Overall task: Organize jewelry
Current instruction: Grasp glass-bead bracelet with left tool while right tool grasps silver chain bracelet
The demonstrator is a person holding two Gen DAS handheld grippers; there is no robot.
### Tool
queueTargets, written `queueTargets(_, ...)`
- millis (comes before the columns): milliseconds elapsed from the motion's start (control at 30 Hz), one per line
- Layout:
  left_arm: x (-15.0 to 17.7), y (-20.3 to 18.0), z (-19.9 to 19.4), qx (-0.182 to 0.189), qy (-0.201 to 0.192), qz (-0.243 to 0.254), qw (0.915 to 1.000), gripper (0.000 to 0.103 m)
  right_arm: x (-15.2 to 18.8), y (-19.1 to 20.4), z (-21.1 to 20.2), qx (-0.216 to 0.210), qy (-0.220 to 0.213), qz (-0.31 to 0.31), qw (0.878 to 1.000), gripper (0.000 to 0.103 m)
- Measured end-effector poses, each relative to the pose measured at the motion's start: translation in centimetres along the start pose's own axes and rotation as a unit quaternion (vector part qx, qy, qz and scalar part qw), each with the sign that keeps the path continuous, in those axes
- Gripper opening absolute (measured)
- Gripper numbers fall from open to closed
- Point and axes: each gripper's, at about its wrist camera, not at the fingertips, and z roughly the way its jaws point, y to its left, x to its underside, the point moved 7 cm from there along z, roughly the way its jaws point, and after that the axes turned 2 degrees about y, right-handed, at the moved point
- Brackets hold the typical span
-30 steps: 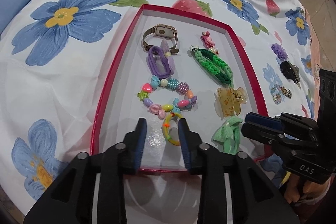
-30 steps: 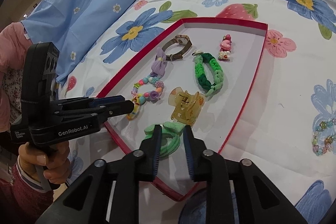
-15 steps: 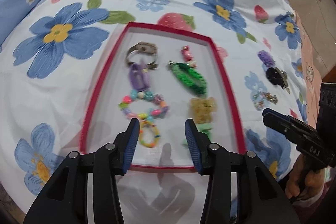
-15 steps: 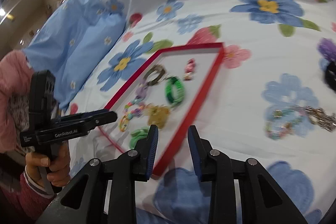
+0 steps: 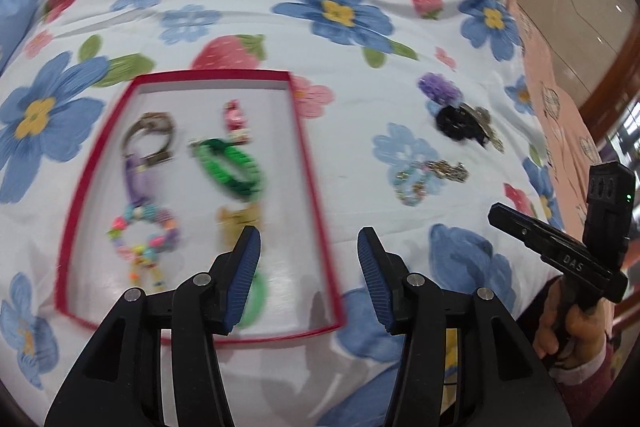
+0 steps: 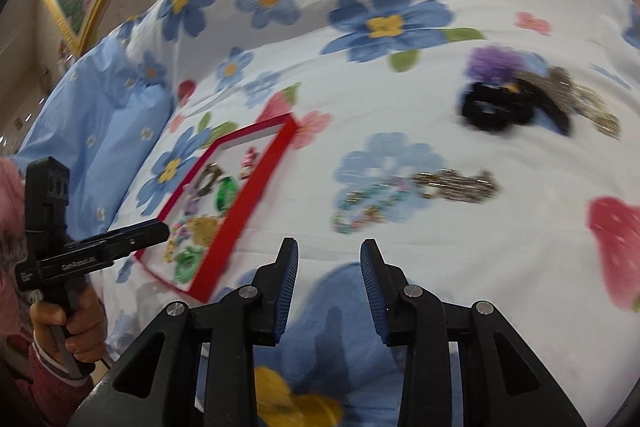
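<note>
Right gripper (image 6: 329, 281) open, empty, over bed near beaded bracelet (image 6: 374, 205).
Center over bracelet; descend squarely, pinch beads only.

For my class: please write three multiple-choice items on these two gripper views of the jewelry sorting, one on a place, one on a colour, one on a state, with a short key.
1. Where does the black hair clip lie?
A. inside the tray
B. on the floral bedsheet, outside the tray
C. between gripper fingers

2. What colour is the tray rim?
A. red
B. yellow
C. black

3. How are the left gripper and right gripper?
A. both open and empty
B. both shut on jewelry
C. one holds a bracelet

Key:
1 B, it rests on the sheet well right of the tray.
2 A, a red border frames the white floor.
3 A, each shows a clear gap between its fingers.
</note>
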Motion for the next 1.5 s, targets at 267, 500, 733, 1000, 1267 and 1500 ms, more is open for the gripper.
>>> queueTargets(267,-1.0,-4.7,2.7,0.014,0.018,0.042,0.9988,0.050,-0.6,-4.7,-1.6,0.035,-0.018,0.030,0.999,0.039)
queueTargets(500,-1.5,-7.1,5.5,0.014,0.042,0.072,0.9965,0.050,-1.6,-6.4,-0.8,0.057,-0.015,0.024,0.998,0.040)
queueTargets(733,-2.0,-8.6,8.4,0.016,0.065,0.090,0.9937,0.050,-2.2,-7.4,1.2,0.076,0.005,0.003,0.997,0.042)
queueTargets(1000,-3.0,-9.8,11.4,0.016,0.085,0.106,0.9906,0.059,-2.9,-8.8,3.5,0.091,0.029,0.000,0.995,0.046)
queueTargets(1267,-3.5,-10.5,14.5,0.009,0.105,0.121,0.9870,0.061,-3.1,-9.2,5.4,0.107,0.048,-0.025,0.993,0.051)
queueTargets(1500,-3.6,-10.9,15.6,-0.009,0.096,0.146,0.9846,0.056,-3.6,-9.2,6.5,0.118,0.044,-0.045,0.991,0.050)
